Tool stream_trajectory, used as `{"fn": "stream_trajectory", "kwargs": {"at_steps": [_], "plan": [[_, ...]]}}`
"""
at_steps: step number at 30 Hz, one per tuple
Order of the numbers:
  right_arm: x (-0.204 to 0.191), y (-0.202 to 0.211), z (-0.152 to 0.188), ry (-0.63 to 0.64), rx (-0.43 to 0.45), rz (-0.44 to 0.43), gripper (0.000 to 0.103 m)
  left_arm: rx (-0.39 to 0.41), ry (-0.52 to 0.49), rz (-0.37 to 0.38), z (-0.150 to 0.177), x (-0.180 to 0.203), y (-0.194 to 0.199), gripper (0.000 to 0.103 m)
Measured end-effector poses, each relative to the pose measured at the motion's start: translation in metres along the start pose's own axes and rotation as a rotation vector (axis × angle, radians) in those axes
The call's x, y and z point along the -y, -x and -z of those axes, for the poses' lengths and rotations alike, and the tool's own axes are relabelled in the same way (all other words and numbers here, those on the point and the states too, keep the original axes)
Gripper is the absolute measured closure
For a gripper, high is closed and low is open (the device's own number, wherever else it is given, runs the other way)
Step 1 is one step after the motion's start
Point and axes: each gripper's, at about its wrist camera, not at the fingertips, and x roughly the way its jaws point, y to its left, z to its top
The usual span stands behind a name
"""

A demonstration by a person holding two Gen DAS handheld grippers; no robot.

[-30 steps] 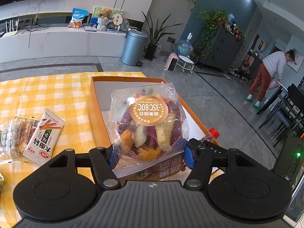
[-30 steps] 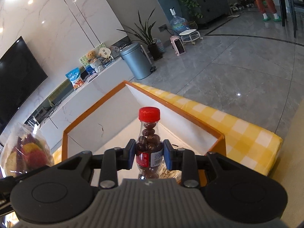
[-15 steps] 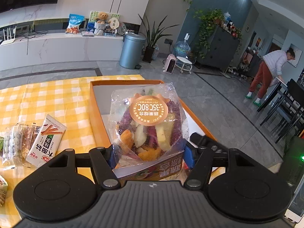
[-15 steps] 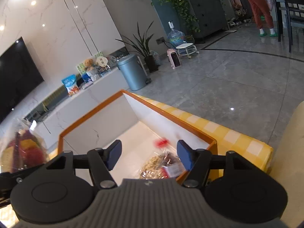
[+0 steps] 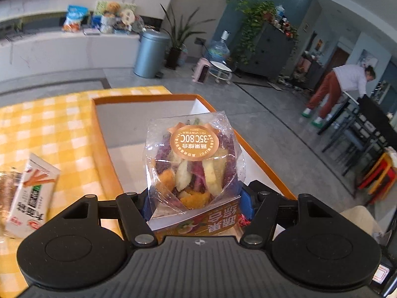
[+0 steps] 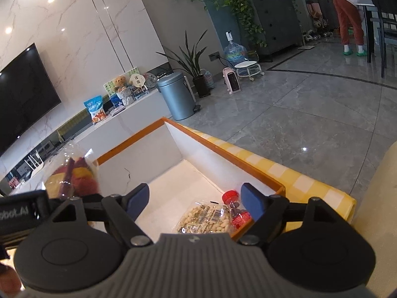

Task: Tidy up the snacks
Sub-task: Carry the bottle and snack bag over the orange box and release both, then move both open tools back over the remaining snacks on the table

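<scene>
My left hand-held gripper [image 5: 197,198] clamps the bag [image 5: 193,161] of dried fruit chips low down, by its printed cardboard base, and the bag stands upright in the middle of the left wrist view, over the box [image 5: 99,134]. It looks light and puffy; the clear film is crinkly and likely slippery, and the chips inside would crush, so the stiffer base is the sound place to pinch, gently. My right hand-held gripper [image 6: 194,202] has just been opening and stands wide with nothing between the pads. Below it, low in the right wrist view, the bottle [image 6: 234,209] lies on its side in the box beside a flat peanut pack [image 6: 206,219]. More packets [image 5: 29,198] wait on the desk [image 5: 49,124] at lower left.
</scene>
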Motion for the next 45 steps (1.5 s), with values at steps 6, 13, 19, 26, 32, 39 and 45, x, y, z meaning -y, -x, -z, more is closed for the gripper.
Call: {"fn": "stream_trajectory", "kwargs": {"at_steps": [6,13,19,26,32,39,45], "plan": [[-0.005,-0.003,0.002,0.023,-0.003,0.014,0.023,-0.033,0.070,0.017,0.002,-0.016,-0.010,0.027],[-0.003,-0.001,0.001,0.012,0.000,0.001,0.022,-0.044,0.100,0.017,0.001,-0.020,-0.009,0.014],[-0.003,-0.001,0.001,0.012,-0.002,-0.010,0.020,0.014,0.013,-0.014,0.000,-0.006,0.010,0.008],[0.000,-0.001,0.000,0.003,-0.004,-0.034,0.015,0.056,0.017,-0.059,-0.004,-0.001,0.041,0.008],[0.005,0.011,-0.004,-0.031,-0.006,-0.054,0.015,0.096,-0.008,-0.138,-0.011,0.000,0.089,0.008],[-0.017,0.052,0.007,0.026,0.018,-0.082,0.015,0.176,-0.026,-0.186,0.002,-0.012,0.163,0.008],[-0.063,0.090,0.003,0.073,0.060,-0.165,0.015,0.221,0.043,-0.226,0.025,-0.041,0.218,0.008]]}}
